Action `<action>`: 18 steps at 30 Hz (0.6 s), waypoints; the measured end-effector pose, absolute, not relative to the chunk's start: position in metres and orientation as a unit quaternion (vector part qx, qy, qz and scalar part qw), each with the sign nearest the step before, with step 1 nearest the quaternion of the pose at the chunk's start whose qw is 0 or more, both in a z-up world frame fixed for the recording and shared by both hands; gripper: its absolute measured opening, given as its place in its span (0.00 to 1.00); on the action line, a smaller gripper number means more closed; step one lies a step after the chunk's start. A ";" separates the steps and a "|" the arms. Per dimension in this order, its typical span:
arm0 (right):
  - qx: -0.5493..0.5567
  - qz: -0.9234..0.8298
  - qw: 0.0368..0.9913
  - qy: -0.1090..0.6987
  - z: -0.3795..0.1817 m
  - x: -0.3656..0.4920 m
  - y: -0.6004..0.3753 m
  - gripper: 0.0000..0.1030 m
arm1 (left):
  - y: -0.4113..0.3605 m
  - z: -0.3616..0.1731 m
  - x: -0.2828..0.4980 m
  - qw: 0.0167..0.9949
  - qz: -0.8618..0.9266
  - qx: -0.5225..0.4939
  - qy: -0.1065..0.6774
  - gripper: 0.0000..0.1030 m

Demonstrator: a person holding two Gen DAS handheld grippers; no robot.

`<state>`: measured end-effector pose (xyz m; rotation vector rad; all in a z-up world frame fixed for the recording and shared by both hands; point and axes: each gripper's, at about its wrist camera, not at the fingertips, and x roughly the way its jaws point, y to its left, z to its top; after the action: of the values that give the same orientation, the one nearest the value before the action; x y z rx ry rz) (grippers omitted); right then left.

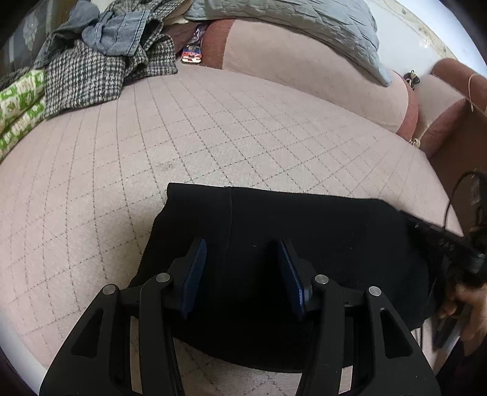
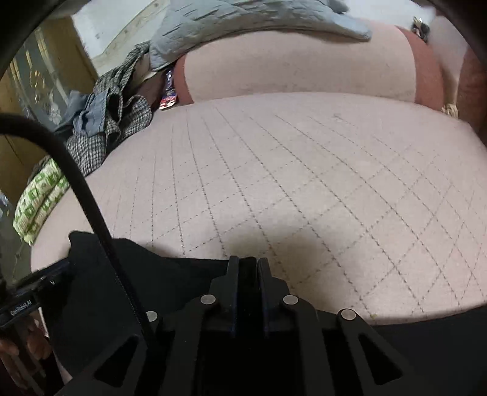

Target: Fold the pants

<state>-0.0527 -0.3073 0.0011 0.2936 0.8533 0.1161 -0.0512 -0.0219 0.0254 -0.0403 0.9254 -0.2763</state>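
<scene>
The black pants (image 1: 304, 231) lie folded flat on the pink quilted sofa seat (image 1: 152, 146), near its front edge. My left gripper (image 1: 242, 246) is open just above them, blue pads apart, with nothing between them. In the right wrist view the pants (image 2: 170, 274) lie under my right gripper (image 2: 247, 263), whose fingers stand nearly together with a narrow dark gap; whether cloth is pinched between them is not clear. The right gripper also shows at the right edge of the left wrist view (image 1: 450, 246), at the pants' right side.
A pile of clothes (image 1: 100, 58) lies at the seat's back left: a checked garment, blue denim, a green-patterned cloth (image 1: 18, 103). A grey quilted blanket (image 1: 289, 21) drapes the backrest. A small packet (image 1: 191, 54) sits in the crease. A black cable (image 2: 85, 189) crosses the right wrist view.
</scene>
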 end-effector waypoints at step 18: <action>0.060 0.156 0.897 0.409 0.003 -0.139 -0.219 0.29 | -0.052 0.037 -0.085 0.890 -0.125 0.025 0.439 0.47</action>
<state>-0.1393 -0.2193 0.0028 0.1239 0.8474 0.3231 -0.0852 -0.0522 0.0373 0.0514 0.9115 -0.2587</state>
